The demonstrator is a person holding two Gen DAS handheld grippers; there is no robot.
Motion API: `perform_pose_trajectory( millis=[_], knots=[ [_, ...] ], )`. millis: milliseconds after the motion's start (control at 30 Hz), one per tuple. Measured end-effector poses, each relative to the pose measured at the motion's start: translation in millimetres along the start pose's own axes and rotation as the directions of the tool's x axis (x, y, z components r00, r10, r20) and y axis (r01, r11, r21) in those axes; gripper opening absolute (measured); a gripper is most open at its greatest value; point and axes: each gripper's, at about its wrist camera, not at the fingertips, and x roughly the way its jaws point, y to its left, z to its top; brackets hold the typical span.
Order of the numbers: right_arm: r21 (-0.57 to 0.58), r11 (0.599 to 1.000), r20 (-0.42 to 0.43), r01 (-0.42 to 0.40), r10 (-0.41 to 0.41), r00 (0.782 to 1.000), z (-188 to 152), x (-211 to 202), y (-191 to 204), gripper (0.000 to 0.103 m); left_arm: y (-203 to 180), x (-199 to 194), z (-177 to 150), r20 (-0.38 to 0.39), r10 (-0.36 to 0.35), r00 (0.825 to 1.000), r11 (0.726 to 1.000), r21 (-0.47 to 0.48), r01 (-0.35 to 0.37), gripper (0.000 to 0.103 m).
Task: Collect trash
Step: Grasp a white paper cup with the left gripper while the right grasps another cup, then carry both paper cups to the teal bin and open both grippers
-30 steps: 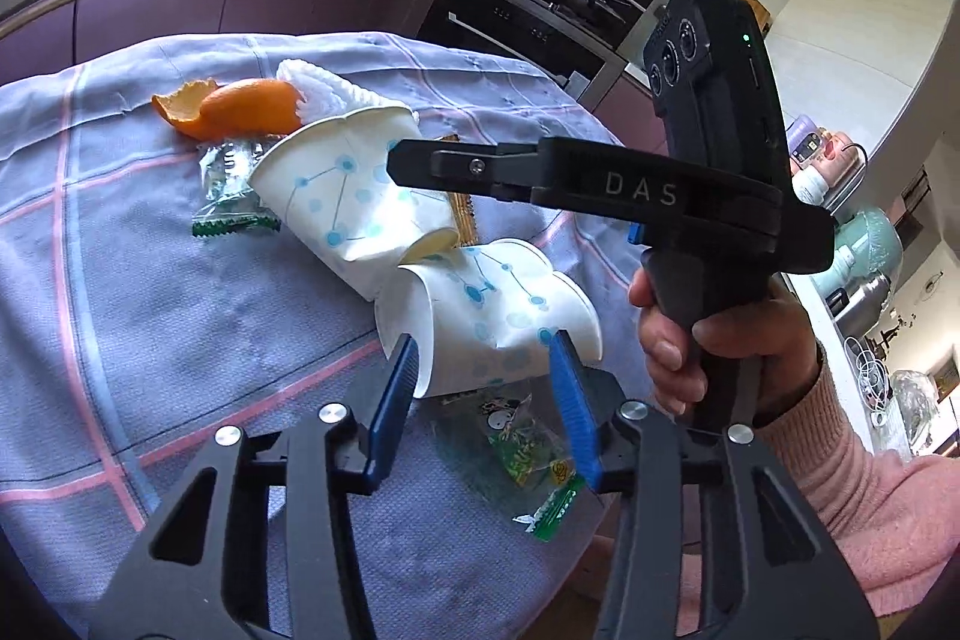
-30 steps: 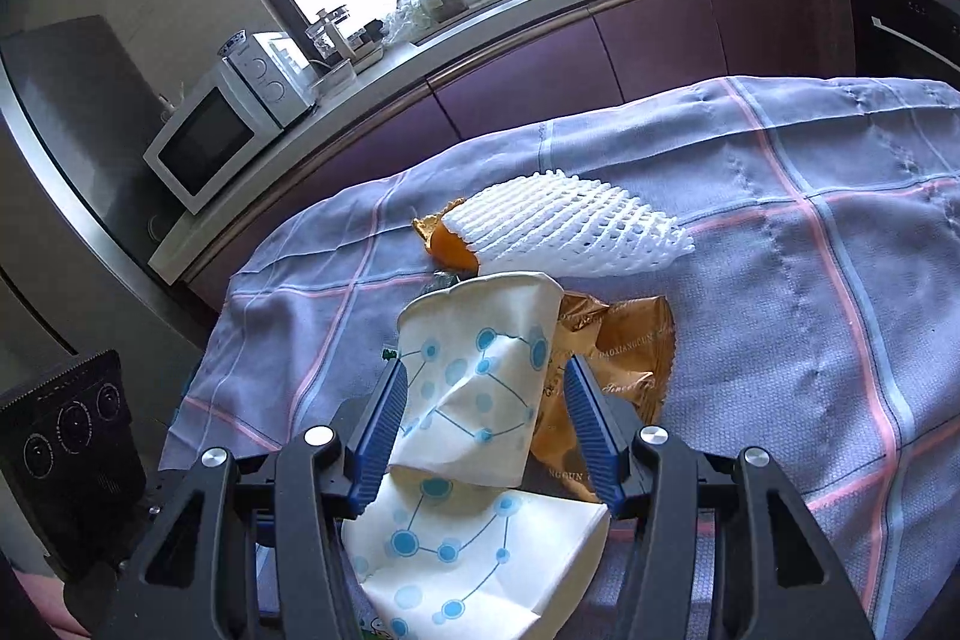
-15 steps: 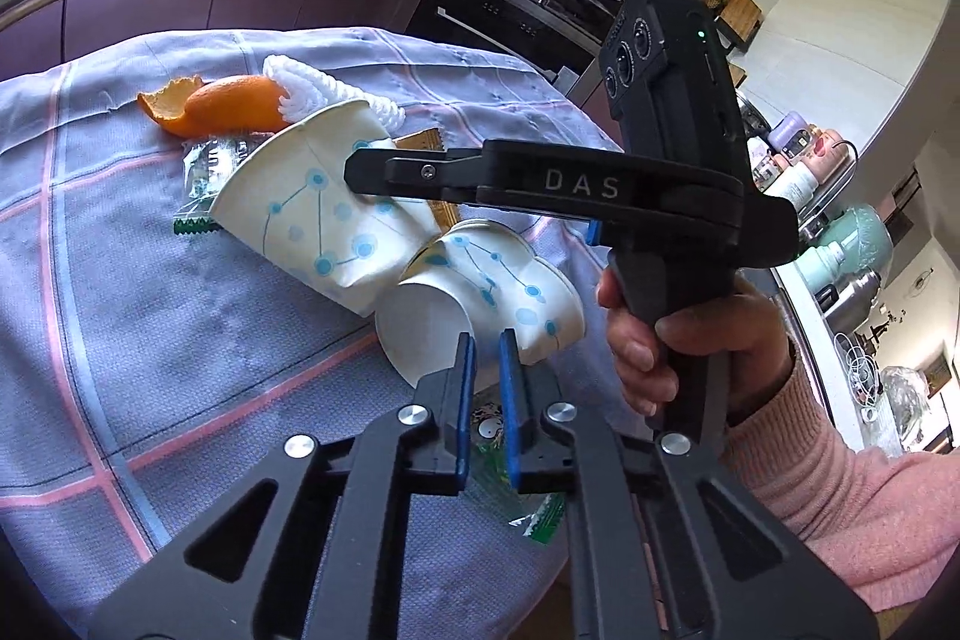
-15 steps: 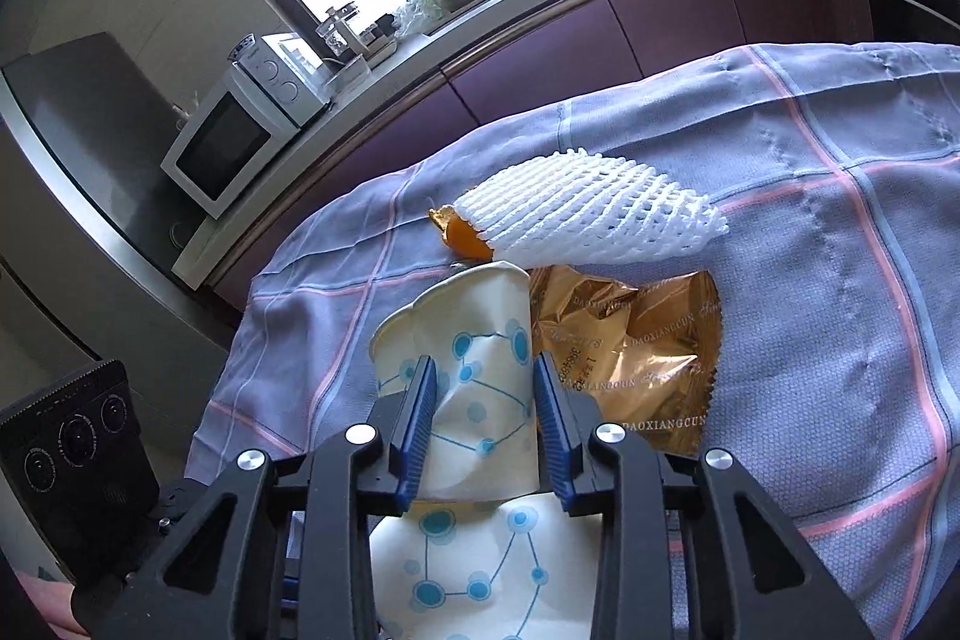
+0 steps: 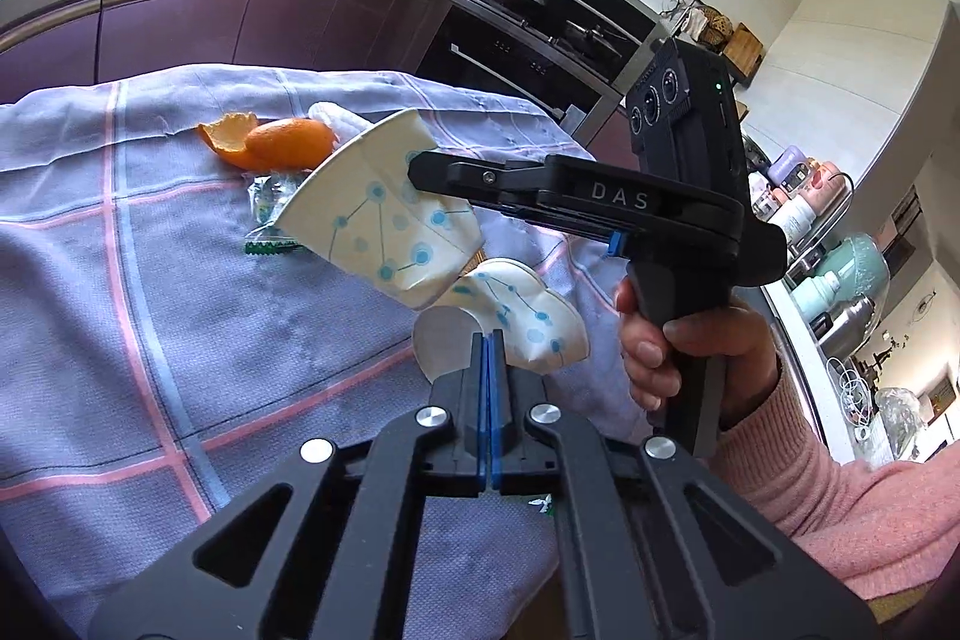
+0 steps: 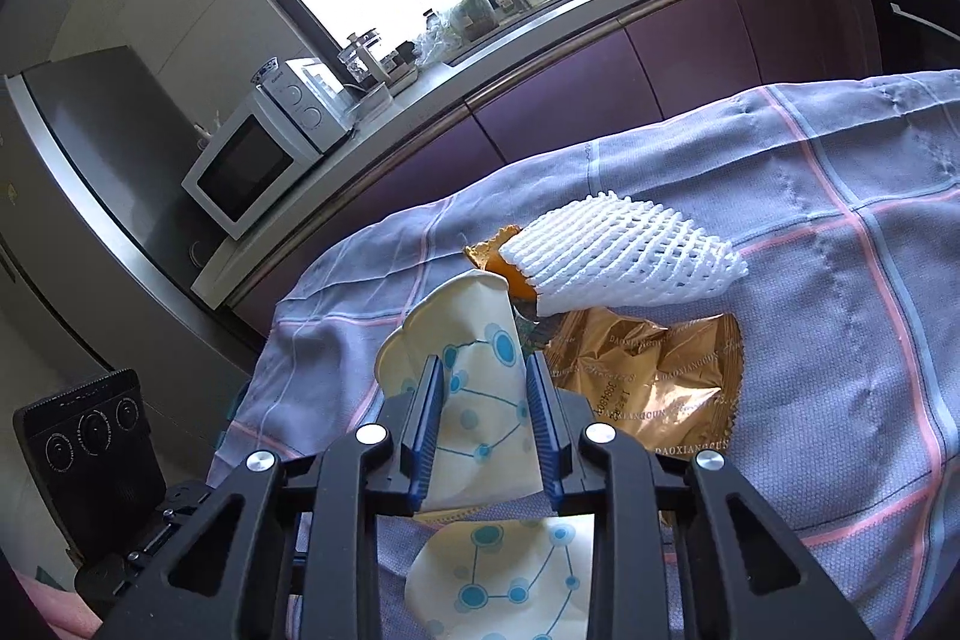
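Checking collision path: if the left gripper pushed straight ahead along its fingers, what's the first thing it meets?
The left gripper is shut on a crushed paper cup. Just beyond looms the second paper cup that the right gripper holds; likely that comes first, though depth is unclear in this fisheye view.

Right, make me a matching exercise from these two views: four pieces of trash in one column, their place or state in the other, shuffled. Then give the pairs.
Things:
1. taller paper cup
2. crushed paper cup
3. white foam fruit net
4. gold snack wrapper

Place or state:
A. lying flat on the checked tablecloth, partly under the net
B. squeezed between the right gripper's blue pads
C. pinched at its edge by the left gripper
D. lying over the orange peel

Pairs: 1-B, 2-C, 3-D, 4-A
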Motion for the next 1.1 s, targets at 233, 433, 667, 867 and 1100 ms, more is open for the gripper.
perform_pose_trajectory(
  millis=[233, 433, 667, 867, 1100],
  knots=[
    [0.033, 0.999, 0.042, 0.002, -0.003, 0.999, 3, -11, -7, 0.026, -14, 8, 0, -0.026, -0.008, 1.0, 1.0, 0.025, 0.009, 0.037],
    [0.053, 0.999, 0.04, 0.003, -0.005, 0.999, 0, -10, -15, 0.026, -19, 38, 4, -0.086, 0.0, 0.996, 1.0, 0.014, 0.001, 0.037],
    [0.073, 0.997, 0.048, -0.017, 0.014, 0.999, -4, -7, -19, 0.026, -10, 42, 4, -0.097, -0.007, 0.995, 0.999, -0.047, 0.002, 0.008],
    [0.076, 0.996, 0.067, -0.035, 0.03, 0.997, -1, -13, -17, 0.026, -7, 18, 4, -0.046, -0.026, 0.999, 0.998, -0.058, 0.023, 0.005],
    [0.044, 0.997, 0.067, -0.061, 0.058, 0.996, 5, -6, 6, 0.026, 4, -35, -3, 0.029, 0.006, 1.0, 0.998, -0.07, -0.003, 0.003]
  ],
)
